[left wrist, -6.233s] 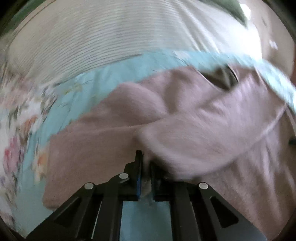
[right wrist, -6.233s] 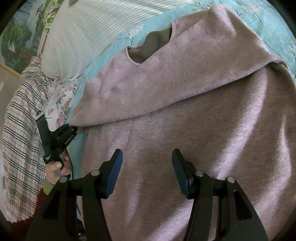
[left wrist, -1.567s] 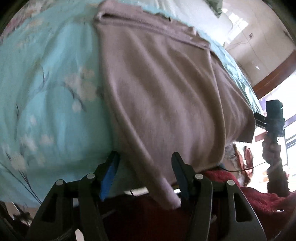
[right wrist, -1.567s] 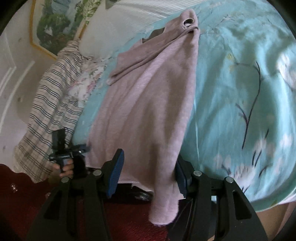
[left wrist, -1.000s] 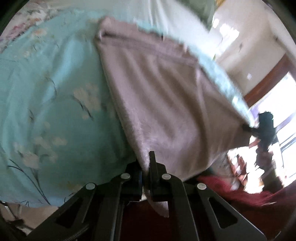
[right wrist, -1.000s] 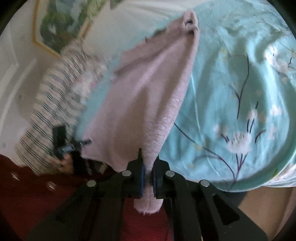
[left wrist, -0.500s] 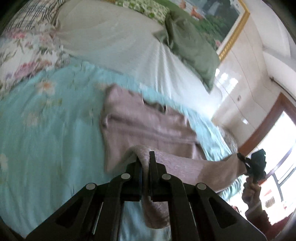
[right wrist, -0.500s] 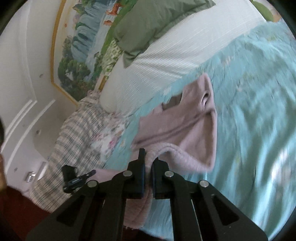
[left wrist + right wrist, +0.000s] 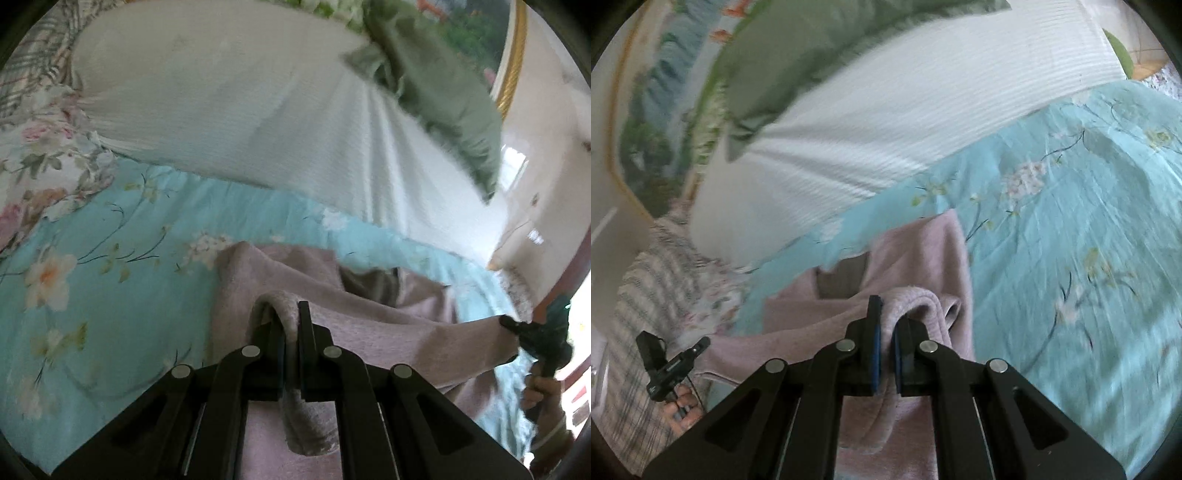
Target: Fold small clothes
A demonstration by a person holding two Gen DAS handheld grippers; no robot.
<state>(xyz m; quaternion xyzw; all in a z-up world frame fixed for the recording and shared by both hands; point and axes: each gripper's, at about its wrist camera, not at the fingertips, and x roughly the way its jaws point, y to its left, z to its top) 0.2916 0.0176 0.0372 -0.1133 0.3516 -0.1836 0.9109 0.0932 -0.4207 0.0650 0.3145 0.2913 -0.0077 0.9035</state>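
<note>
1. Left hand-held gripper (image 9: pixel 291 332) and right hand-held gripper (image 9: pixel 886 328) each pinch the hem of the pink sweater (image 9: pixel 388 325), raised over the bed (image 9: pixel 110 295).
2. Uneven carrying would likely skew the fold.
3. The thick fabric may slip free.

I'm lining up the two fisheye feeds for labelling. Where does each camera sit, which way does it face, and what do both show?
Left wrist: sits behind the left tongs, facing up the bed toward the white pillow; the right tongs and right hand show at right.
Right wrist: sits behind the right tongs, facing the same pillow; the left tongs and left hand show at lower left.
Shared: the pink garment, pinched at both ends, and the turquoise floral bedspread.
</note>
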